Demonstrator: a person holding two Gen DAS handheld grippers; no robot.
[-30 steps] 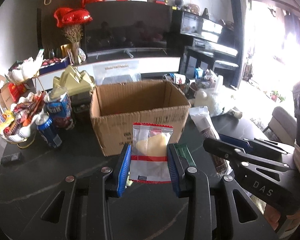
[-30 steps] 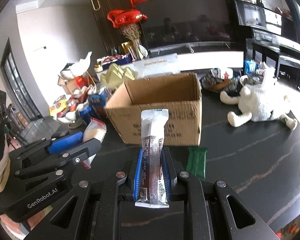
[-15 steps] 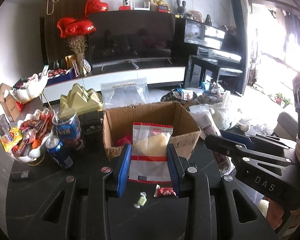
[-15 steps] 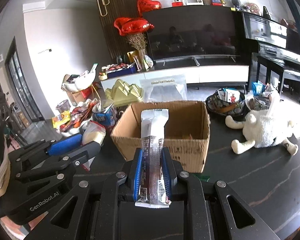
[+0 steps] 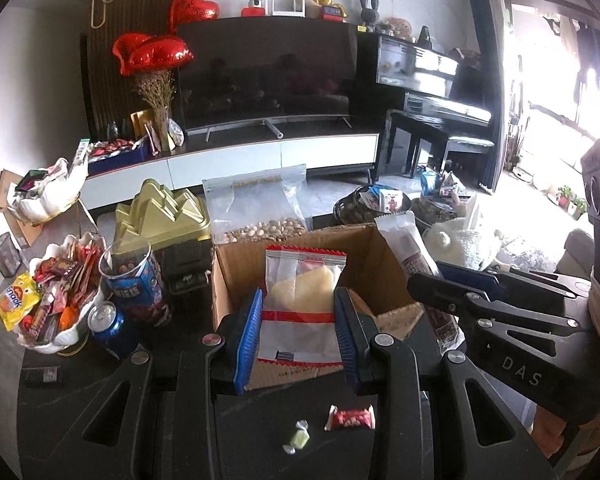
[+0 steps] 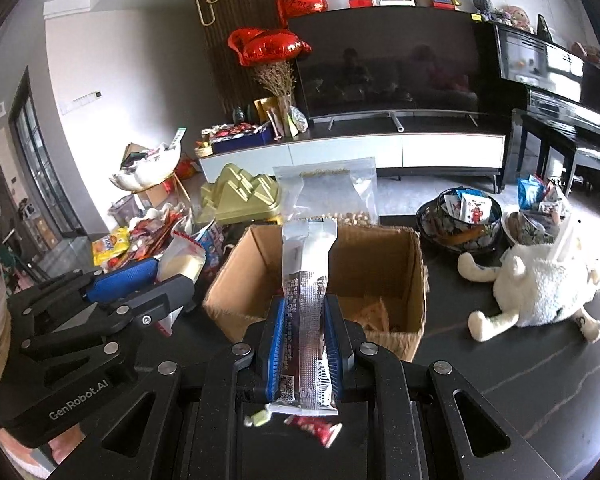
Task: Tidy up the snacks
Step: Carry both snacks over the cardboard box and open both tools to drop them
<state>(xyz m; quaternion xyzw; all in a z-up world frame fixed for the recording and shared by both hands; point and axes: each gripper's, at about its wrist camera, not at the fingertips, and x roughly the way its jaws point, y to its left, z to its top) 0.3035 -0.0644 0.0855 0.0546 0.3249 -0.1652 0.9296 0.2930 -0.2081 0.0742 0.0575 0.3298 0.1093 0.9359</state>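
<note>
The left gripper [image 5: 298, 332] pinches a clear packet [image 5: 300, 304] with a pale yellow snack inside, upright in front of the open cardboard box [image 5: 380, 256]. The right gripper [image 6: 303, 344] is clamped tight on a long wrapped bar [image 6: 306, 280], standing upright before the same box. A small green candy [image 5: 298, 440] and a red candy [image 5: 350, 418] lie on the dark table [image 6: 520, 380] nearer than the box, apparently loose.
</note>
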